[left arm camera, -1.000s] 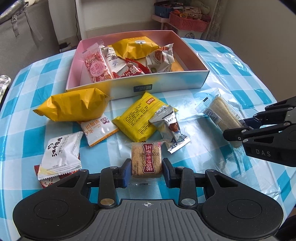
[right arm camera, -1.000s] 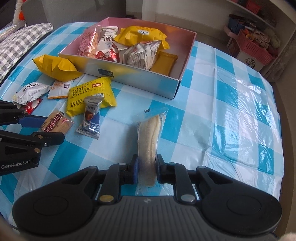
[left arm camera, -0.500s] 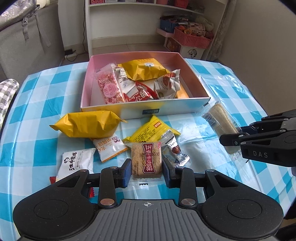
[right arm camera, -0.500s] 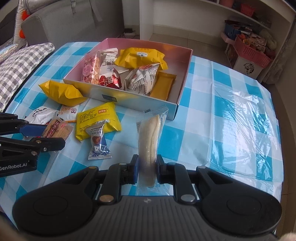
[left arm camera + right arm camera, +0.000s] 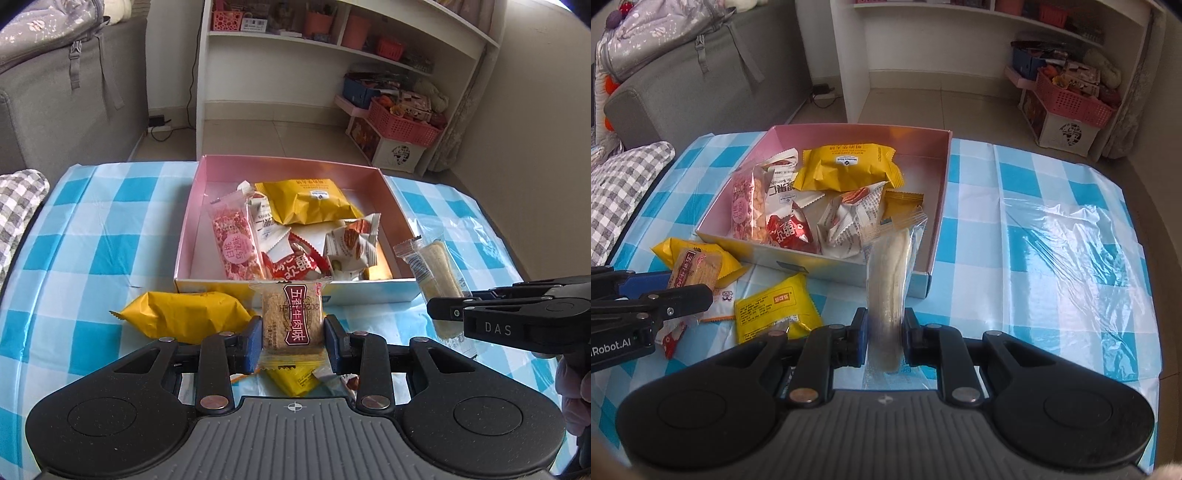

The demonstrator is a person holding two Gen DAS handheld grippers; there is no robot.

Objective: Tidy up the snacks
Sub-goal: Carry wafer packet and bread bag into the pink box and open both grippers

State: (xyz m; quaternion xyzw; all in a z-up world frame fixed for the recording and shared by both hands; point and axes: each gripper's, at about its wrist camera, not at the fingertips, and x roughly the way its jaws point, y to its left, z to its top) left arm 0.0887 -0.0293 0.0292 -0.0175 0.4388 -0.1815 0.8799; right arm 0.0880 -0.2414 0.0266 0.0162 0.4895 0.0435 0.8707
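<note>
My left gripper [image 5: 293, 341] is shut on a square biscuit packet with a red label [image 5: 291, 321], held above the table just in front of the pink box [image 5: 284, 164]. It also shows in the right wrist view [image 5: 696, 271]. My right gripper [image 5: 885, 338] is shut on a long pale wafer stick in clear wrap [image 5: 890, 273], lifted near the box's front right corner; it also shows in the left wrist view [image 5: 439, 280]. The box [image 5: 940, 218] holds several snack packets.
On the blue checked tablecloth [image 5: 92, 236] lie a yellow puffed packet [image 5: 184, 317] and a flat yellow packet [image 5: 775, 314], with smaller packets beside them. A loose clear plastic sheet [image 5: 1075, 229] lies on the right. A sofa and shelves stand behind the table.
Both grippers have risen off the table with their snacks and moved toward the box. The box now sits directly ahead of both held packets.
</note>
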